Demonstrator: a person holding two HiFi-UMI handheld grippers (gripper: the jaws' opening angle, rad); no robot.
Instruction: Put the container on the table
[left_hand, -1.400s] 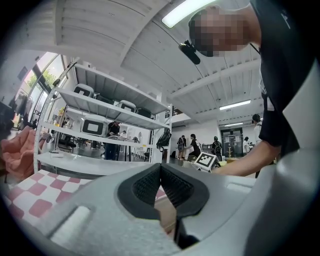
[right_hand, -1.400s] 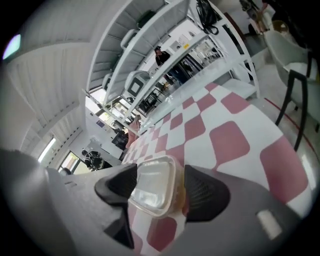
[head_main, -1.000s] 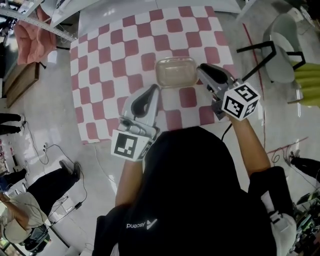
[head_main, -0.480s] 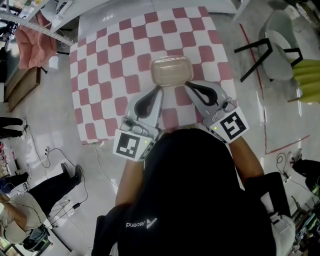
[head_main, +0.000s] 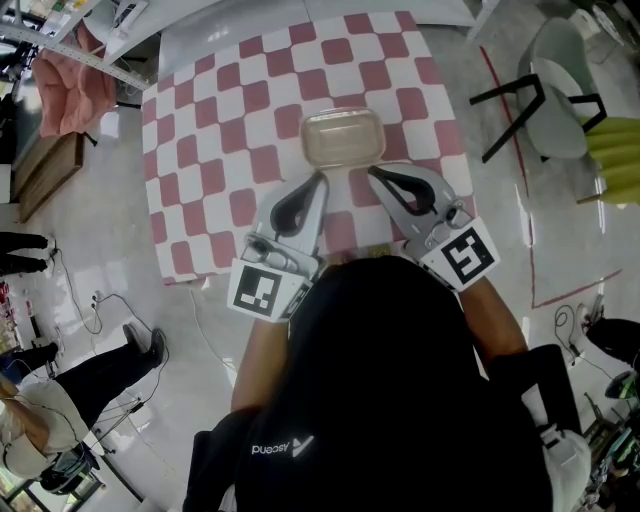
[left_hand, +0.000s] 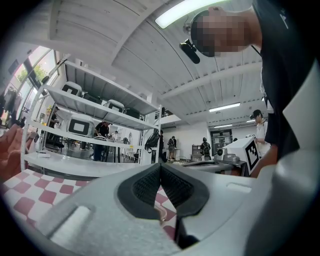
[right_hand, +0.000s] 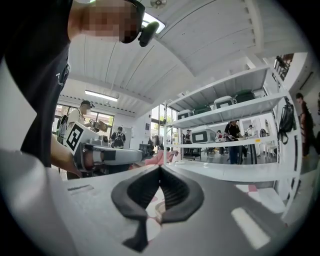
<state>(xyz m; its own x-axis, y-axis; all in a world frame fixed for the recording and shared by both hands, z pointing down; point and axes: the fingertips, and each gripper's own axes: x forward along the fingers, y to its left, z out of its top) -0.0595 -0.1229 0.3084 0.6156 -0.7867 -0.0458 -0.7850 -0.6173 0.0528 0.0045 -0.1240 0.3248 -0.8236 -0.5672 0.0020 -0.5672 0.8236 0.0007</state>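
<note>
- Head view: the container (head_main: 343, 138), a clear, rounded plastic box with a lid on it, sits flat on the checked table (head_main: 220, 130), toward the middle of the near half.
- The left gripper (head_main: 318, 180) and right gripper (head_main: 373, 172) both point at its near edge, one at each near corner, tips just beside it; I cannot tell whether they touch it.
- Left gripper view: the jaws (left_hand: 160, 167) are pressed together at the tips with nothing pinched between them.
- Right gripper view: the same, jaws (right_hand: 160, 169) closed on nothing.
- The task looks done, since the box rests on the table with neither claw holding it.
- Handling, as a guess: light, thin-walled, likely to flex if squeezed mid-wall, and smooth enough to slip.
- The best hold is probably across the rim, where the lid lip stiffens it, with the box kept level.
</note>
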